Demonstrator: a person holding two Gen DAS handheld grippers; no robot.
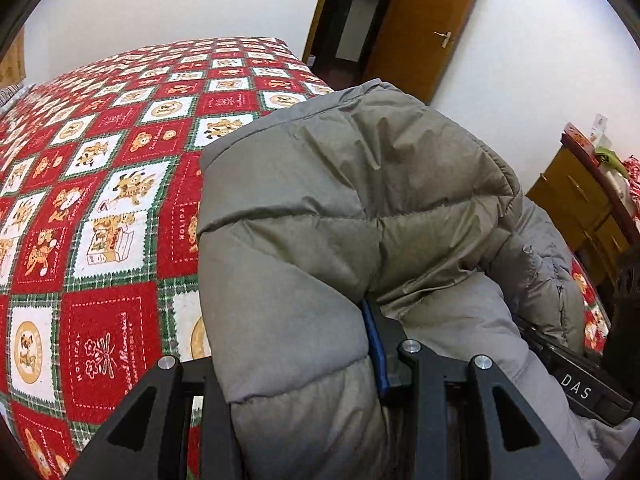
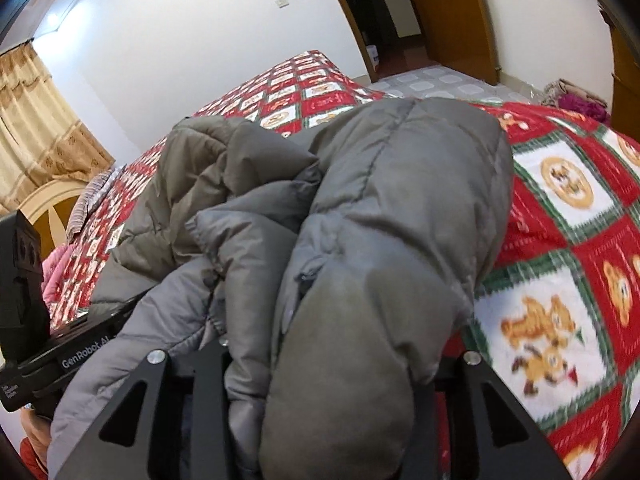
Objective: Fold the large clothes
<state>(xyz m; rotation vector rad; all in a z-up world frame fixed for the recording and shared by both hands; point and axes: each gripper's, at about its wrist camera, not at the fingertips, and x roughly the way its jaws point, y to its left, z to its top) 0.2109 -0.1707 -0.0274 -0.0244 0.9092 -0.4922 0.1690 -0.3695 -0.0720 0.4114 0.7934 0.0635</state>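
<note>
A large grey puffer jacket (image 1: 340, 208) is bunched up and held above a bed with a red, white and green checked blanket (image 1: 100, 184). My left gripper (image 1: 320, 360) is shut on a thick fold of the jacket; only one blue-padded finger (image 1: 378, 356) shows, the rest is buried in fabric. In the right wrist view the jacket (image 2: 380, 220) drapes over my right gripper (image 2: 320, 380), which is shut on a padded fold, its fingertips hidden. The right gripper's body shows at the left view's right edge (image 1: 580, 388); the left one's body shows at the right view's left edge (image 2: 60, 344).
The blanket (image 2: 560, 260) covers the whole bed. An open wooden door (image 1: 424, 28) stands beyond the bed's far corner. A wooden dresser (image 1: 576, 208) stands at the right. Curtains (image 2: 36, 128) and a headboard (image 2: 48, 208) lie at the left.
</note>
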